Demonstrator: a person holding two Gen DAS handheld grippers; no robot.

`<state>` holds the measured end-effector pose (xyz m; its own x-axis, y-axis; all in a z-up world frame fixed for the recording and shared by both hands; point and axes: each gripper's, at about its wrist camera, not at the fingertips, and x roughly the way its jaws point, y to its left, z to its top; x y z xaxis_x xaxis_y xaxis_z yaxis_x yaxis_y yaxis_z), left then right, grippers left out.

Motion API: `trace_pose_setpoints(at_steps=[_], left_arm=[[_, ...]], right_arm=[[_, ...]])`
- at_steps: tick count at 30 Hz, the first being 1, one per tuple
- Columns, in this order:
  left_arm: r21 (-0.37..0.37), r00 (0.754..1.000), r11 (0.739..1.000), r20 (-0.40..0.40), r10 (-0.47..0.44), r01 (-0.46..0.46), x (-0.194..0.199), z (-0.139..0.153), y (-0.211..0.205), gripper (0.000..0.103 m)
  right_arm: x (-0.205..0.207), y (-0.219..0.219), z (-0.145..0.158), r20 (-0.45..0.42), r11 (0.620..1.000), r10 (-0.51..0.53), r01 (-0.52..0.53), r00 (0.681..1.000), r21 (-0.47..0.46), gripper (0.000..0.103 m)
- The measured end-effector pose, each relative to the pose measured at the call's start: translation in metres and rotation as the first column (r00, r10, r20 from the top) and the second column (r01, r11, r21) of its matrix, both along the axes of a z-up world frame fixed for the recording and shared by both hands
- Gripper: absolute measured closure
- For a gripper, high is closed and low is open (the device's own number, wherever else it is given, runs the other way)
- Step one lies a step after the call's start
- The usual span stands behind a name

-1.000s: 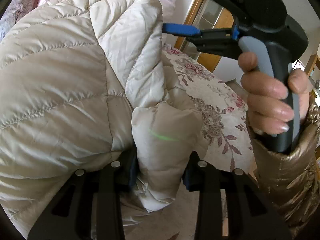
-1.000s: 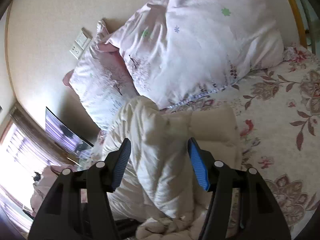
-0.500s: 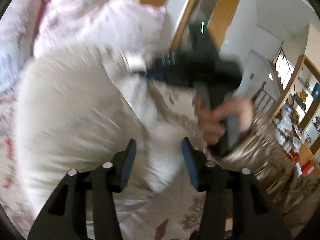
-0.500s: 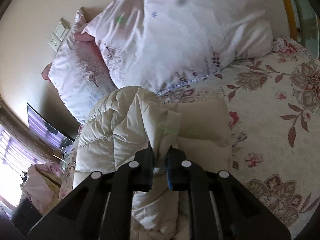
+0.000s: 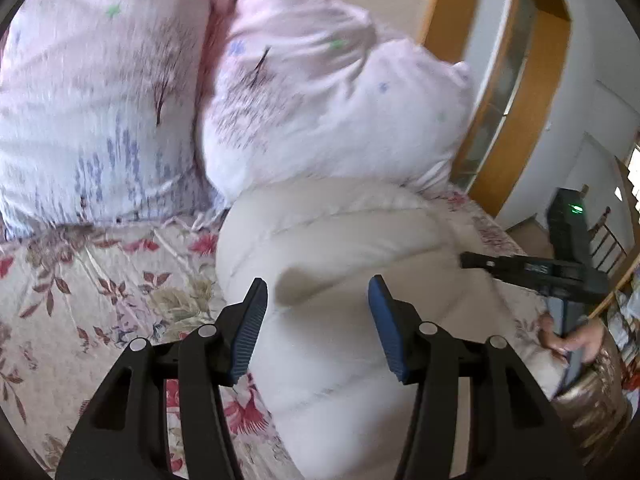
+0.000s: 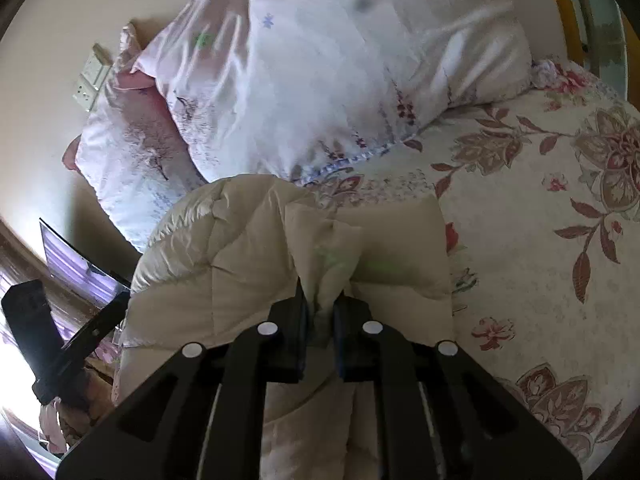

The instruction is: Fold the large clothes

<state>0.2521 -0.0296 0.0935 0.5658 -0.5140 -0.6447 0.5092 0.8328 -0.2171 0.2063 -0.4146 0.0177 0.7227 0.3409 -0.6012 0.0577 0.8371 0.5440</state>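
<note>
Where it lies bunched on the floral bedspread (image 6: 540,184), the cream quilted jacket (image 5: 352,280) sits just below two pink pillows (image 5: 312,104). The right gripper (image 6: 320,312) has its jaws pinched tight on a fold of the jacket's edge. The left gripper (image 5: 318,320) hangs over the jacket with blue-padded fingers (image 5: 250,328) spread wide, holding nothing. A wooden door frame (image 5: 516,112) stands beyond the bed
</note>
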Motion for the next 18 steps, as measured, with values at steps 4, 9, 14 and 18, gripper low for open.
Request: trace_pose_setpoints(at_steps=[4,9,14,18], left_arm=[[-0.024,0.999,1.000,-0.048,0.004,-0.005,0.013,-0.018,0.000,0.048],[-0.001,0.997,1.000,-0.078,-0.006,0.005,0.019,-0.032,-0.014,0.047],[0.004,0.991,1.000,-0.132,-0.018,0.019,0.033,-0.048,-0.024,0.044],[0.010,0.987,0.999,-0.157,-0.031,0.033,0.041,-0.058,-0.029,0.042]], right_arm=[[0.004,-0.006,-0.008,-0.030,1.000,-0.025,0.025,0.999,-0.002,0.092],[0.008,-0.014,-0.022,-0.069,0.998,-0.060,0.061,0.996,0.003,0.092],[0.011,-0.022,-0.033,-0.096,0.996,-0.079,0.082,0.992,0.024,0.092],[0.014,-0.026,-0.038,-0.113,0.995,-0.088,0.093,0.990,0.033,0.092]])
